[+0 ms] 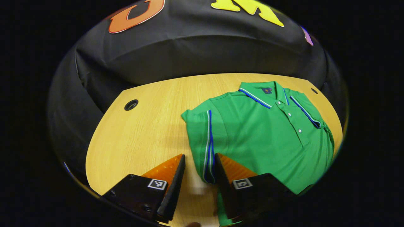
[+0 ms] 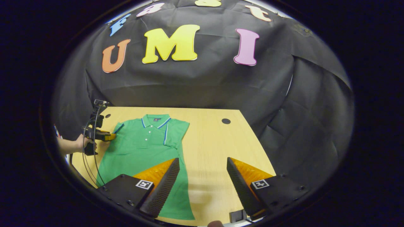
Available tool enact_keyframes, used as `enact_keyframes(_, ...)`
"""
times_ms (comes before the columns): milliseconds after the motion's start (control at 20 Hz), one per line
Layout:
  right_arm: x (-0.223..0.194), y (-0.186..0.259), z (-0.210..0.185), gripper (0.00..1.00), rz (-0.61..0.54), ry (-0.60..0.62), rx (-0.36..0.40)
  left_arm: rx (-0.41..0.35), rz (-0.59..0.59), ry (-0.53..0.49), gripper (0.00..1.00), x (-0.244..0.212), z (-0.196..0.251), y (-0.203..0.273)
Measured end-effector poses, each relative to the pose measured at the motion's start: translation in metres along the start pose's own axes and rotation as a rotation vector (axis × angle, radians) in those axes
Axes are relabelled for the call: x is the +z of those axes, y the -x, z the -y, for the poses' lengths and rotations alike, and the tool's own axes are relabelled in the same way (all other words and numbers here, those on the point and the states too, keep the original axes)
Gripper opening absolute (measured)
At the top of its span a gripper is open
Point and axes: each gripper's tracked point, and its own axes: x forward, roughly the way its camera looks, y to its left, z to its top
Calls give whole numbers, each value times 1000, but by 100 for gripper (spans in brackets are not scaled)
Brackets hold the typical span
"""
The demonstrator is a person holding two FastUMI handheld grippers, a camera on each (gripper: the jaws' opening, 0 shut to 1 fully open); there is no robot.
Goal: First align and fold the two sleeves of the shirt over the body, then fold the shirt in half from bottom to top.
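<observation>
A green polo shirt (image 1: 268, 138) lies face up on the wooden table (image 1: 142, 126), collar toward the far wall. Its left sleeve (image 1: 202, 132), edged with a white and blue stripe, lies flat, and the sleeve's hem reaches in between the fingers of my left gripper (image 1: 199, 161), which stands open just above it. In the right gripper view the shirt (image 2: 142, 148) lies at the left, and its right sleeve (image 2: 173, 134) lies folded inward over the chest. My right gripper (image 2: 203, 167) hangs open over the table by the shirt's lower right edge, holding nothing. A hand (image 2: 77, 144) holds the left gripper (image 2: 102, 136) at the shirt's left sleeve.
Round cable holes (image 1: 131, 104) (image 2: 226, 121) sit near the table's far corners. Black cloth walls close in behind and on both sides. Cables (image 2: 90, 157) hang from the left gripper. Bare wood (image 2: 214, 142) stretches right of the shirt.
</observation>
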Motion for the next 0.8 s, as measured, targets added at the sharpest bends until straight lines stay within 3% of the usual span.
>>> enact_keyframes(50, 2, -1, -2, 96, 5, 6, 5, -16, 3, 9, 48, 0, 4, -1)
enact_keyframes(100, 1, -4, -6, 97, 5, 6, 12, -16, 3, 12, 46, 0, 4, 0)
enact_keyframes(150, 1, -5, -9, 97, -2, 1, 20, -3, 1, 8, 26, 1, 1, 0)
enact_keyframes(250, 6, -4, -15, 96, 9, -3, 40, -3, -1, 16, 11, 3, 5, 3)
enact_keyframes(800, 21, -1, -12, 96, 95, -57, 59, -44, 98, 2, 7, 46, 27, 15)
